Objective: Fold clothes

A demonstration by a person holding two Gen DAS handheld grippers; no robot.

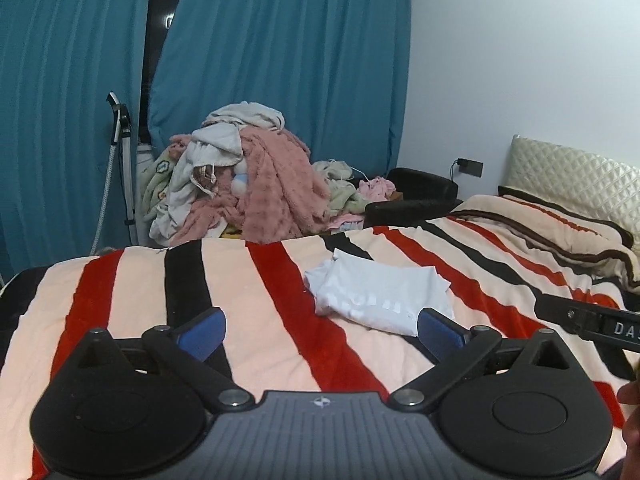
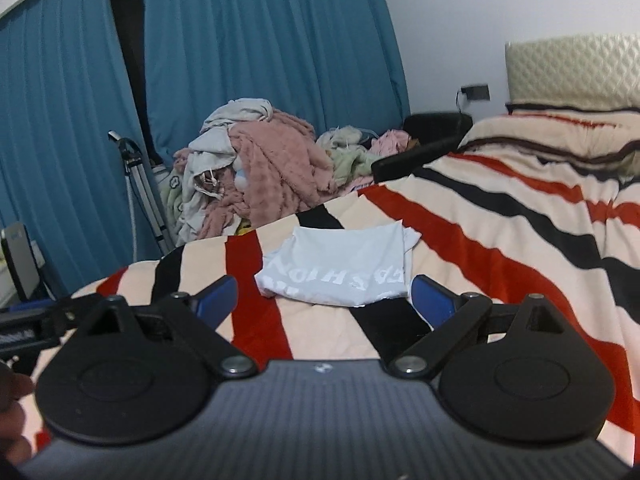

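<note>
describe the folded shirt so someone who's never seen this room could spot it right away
Start at the bed covered by the striped blanket in cream, red and black. On it, on the side toward the teal curtains, lies the folded shirt. It is the only pale blue, flat, neat piece, with white lettering, unlike the pile of clothes heaped beyond the bed.

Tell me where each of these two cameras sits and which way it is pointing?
Left wrist: on the left gripper, looking forward over its open jaws across the striped blanket to the folded white garment; the right gripper pokes in at right.
Right wrist: on the right gripper, jaws open, facing the same garment; the left gripper and a hand at left.
Shared: blanket, garment, clothes pile, blue curtains.
</note>
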